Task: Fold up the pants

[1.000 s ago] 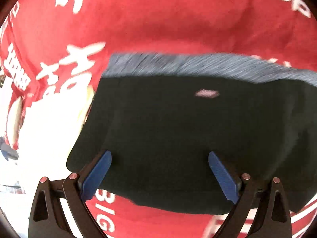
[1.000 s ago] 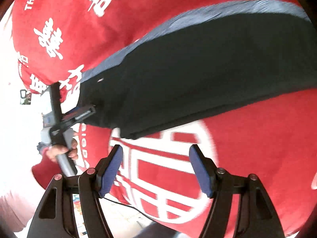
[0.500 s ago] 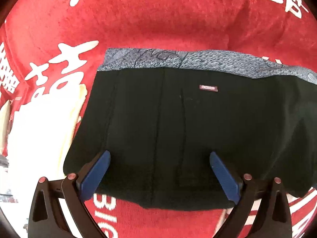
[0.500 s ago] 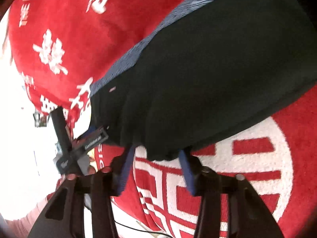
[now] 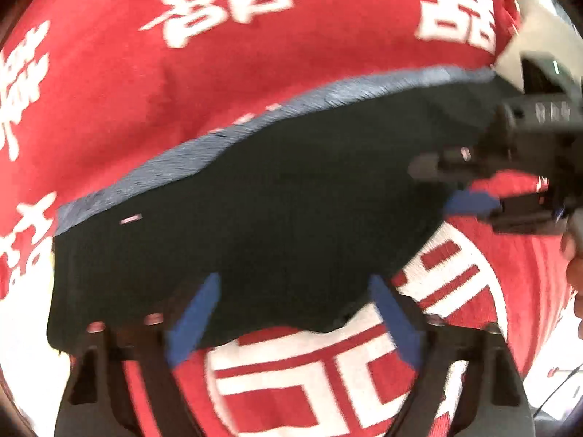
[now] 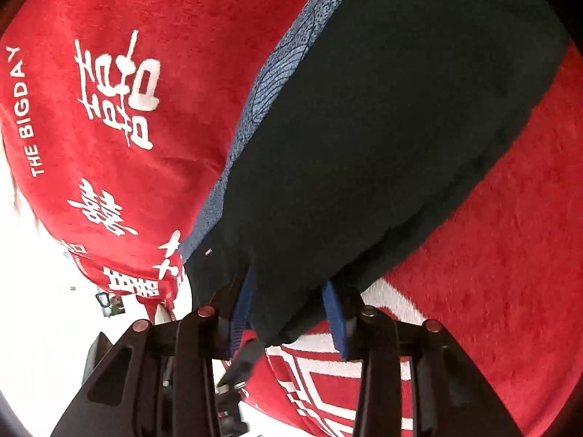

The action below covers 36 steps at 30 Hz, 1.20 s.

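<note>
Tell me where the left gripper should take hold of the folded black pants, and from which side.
Probably the near folded edge of the black pants, from the open red-cloth side, matching the right gripper, whose fingers already straddle that edge. It lies loose with no waistband bulk. The left gripper, jaws just closing, frames it.

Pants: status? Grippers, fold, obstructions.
Right gripper shut on pants corner. Left gripper open, closing, over near edge. Pants flat on red cloth. No obstructions.
</note>
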### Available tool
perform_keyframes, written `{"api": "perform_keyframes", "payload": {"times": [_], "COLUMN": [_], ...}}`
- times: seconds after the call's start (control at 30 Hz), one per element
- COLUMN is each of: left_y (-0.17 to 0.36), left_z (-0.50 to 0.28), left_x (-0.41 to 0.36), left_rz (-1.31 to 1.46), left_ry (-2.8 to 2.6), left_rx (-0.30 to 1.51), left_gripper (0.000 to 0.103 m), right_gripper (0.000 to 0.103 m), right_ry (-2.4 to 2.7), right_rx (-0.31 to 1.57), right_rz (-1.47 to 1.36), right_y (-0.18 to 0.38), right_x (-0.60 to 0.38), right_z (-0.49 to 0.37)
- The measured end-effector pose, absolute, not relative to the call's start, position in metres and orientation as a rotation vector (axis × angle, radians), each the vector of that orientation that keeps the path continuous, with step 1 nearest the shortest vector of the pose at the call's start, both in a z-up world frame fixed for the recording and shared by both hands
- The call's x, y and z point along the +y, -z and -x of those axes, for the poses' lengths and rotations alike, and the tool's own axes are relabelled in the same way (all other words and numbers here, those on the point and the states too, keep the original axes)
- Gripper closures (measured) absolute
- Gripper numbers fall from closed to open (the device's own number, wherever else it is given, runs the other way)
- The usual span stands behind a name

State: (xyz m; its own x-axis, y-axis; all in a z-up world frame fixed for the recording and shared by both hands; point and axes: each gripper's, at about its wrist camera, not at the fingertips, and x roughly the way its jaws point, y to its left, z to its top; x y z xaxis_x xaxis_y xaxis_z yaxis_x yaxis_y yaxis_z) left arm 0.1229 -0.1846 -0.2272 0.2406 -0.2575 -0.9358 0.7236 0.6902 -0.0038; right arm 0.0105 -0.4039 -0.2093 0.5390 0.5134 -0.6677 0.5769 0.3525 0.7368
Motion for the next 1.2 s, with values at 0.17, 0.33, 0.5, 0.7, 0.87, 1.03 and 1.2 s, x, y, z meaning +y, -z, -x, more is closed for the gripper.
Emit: {"api": "perform_keyframes", "payload": {"times": [0.17,0.33,0.5,0.7,0.87,1.03,1.2], "left_y": [0.229,0.212,0.228,0.236,0.223,0.233,0.233], "left_z": [-0.119,-0.106,-0.109,-0.101,-0.105,-0.092,-0.085], "left_x": [-0.201,-0.204,-0.230,-0.236,-0.222,-0.218,-0.216], "left_rz": [-0.496,-0.528,-0.612,-0.644,-0.522,-0.552,-0.531], "left_ry": [0.713,0.738,0.703,0.733,0.758,0.763,0.754], "left_rx": [1.138,1.076,1.060,1.103,1.164,1.179,1.170], "left_gripper": [0.024,0.023,0.024,0.078,0.078,0.078,0.073], "right_gripper": [0.063,0.063,0.063,0.096,0.096,0.096,0.094], "right_ry": [0.037,-0.001,-0.009,0.067,0.027,0.059,0.048], "right_rx": [1.107,1.072,1.065,1.124,1.088,1.132,1.158], "right_rz": [-1.289,-1.336,-1.344,-1.334,-1.240,-1.224,-1.207], "right_y": [0.214,0.208,0.209,0.224,0.197,0.209,0.228], "right_x": [-0.403,-0.407,-0.406,-0.410,-0.403,-0.398,-0.403], "right_z": [-0.015,-0.016,-0.021,-0.018,-0.016,-0.003,0.003]}}
